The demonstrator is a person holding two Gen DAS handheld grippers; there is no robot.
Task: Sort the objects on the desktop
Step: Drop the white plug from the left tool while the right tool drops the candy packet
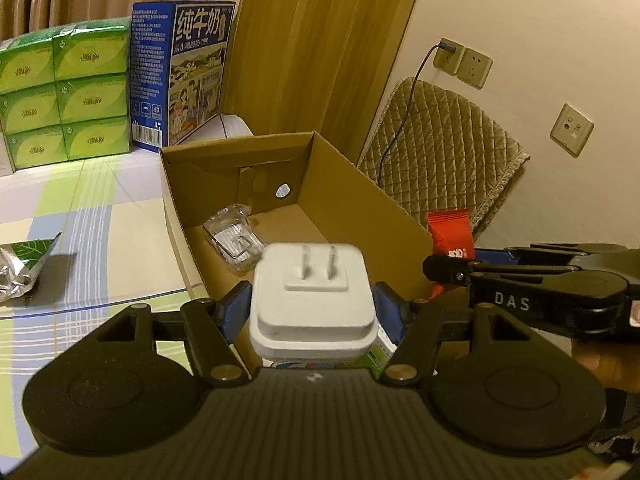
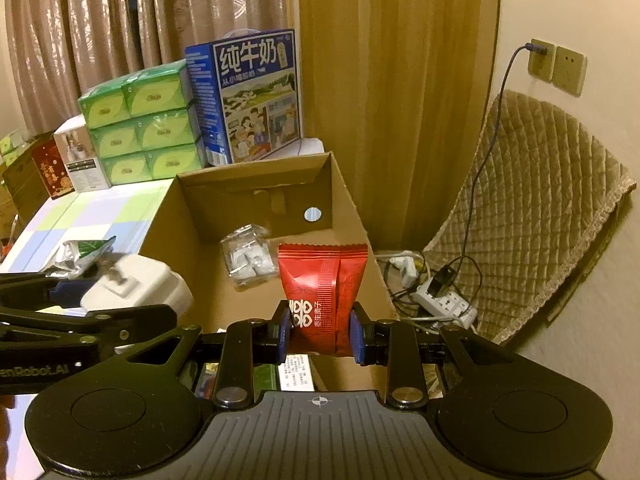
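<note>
Box (image 2: 360,216) holds only a clear plastic packet (image 2: 250,256).

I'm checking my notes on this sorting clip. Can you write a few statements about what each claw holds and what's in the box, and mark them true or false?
1. The left claw grips a white plug adapter. True.
2. The right claw is open with nothing in it. False: it is shut on a red snack packet.
3. The cardboard box holds a clear plastic packet. True.
4. The blue milk carton lies inside the box. False: it stands behind it, beside the green tissue packs.
</note>
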